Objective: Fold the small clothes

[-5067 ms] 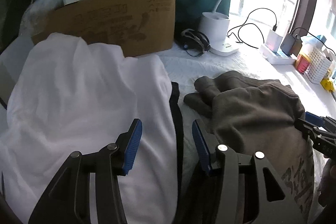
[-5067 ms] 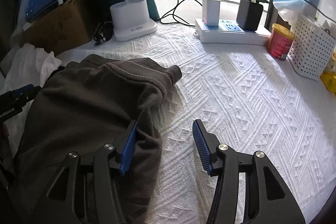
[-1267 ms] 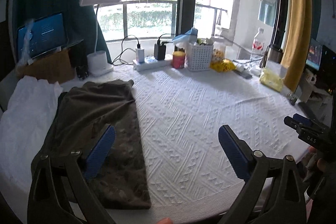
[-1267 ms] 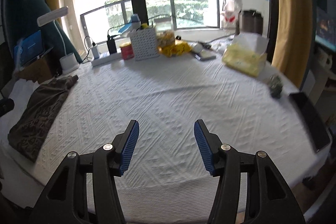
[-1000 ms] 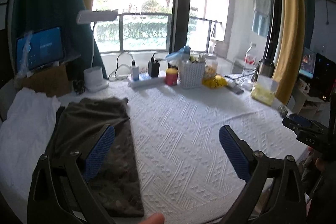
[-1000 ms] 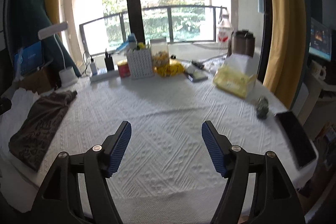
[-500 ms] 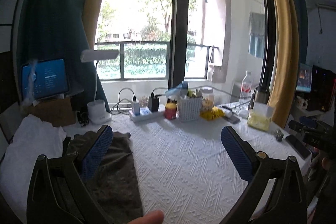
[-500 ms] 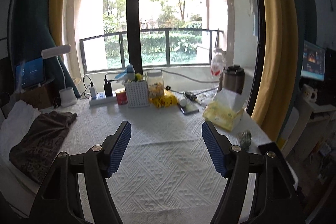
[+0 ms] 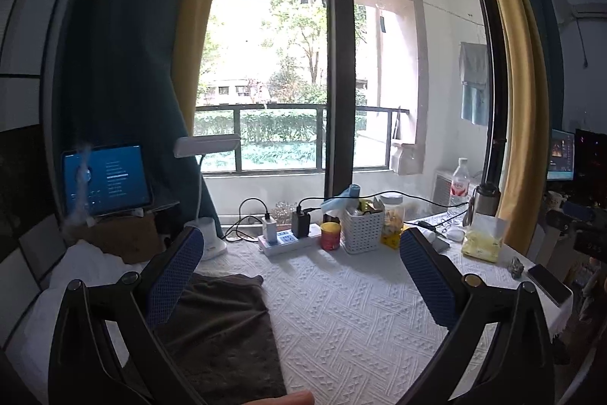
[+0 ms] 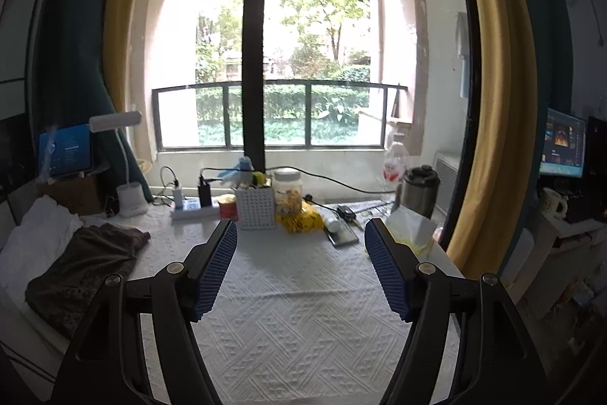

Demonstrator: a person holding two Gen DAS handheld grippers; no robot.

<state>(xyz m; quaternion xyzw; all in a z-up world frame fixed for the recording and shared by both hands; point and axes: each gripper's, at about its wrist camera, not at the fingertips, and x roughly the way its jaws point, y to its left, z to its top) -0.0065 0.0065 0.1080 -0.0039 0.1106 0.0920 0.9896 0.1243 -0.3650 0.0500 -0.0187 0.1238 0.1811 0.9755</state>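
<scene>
A folded dark grey-brown garment [image 9: 224,333] [image 10: 87,268] lies flat at the left side of the white textured tablecloth [image 9: 353,321] [image 10: 296,306]. White cloth [image 9: 76,276] [image 10: 38,241] is piled just left of it. My left gripper [image 9: 299,245] hangs open above the table with nothing between its blue pads; its left finger [image 9: 174,272] overlaps the garment in the picture only. The right gripper [image 10: 301,238] is also open and empty, held high over the table's middle, well right of the garment.
Along the far edge stand a desk lamp [image 10: 129,192], a power strip with chargers [image 9: 288,238], a red tin [image 9: 330,236], a white basket [image 10: 256,207], a jar, yellow packets and a kettle [image 10: 419,190]. A tablet on a cardboard box [image 9: 106,177] sits far left. A phone [image 9: 548,278] lies at the right edge.
Both grippers have risen and tilted up, so the window fills more of each view and the table sits lower. The garment has not moved. Both stay open.
</scene>
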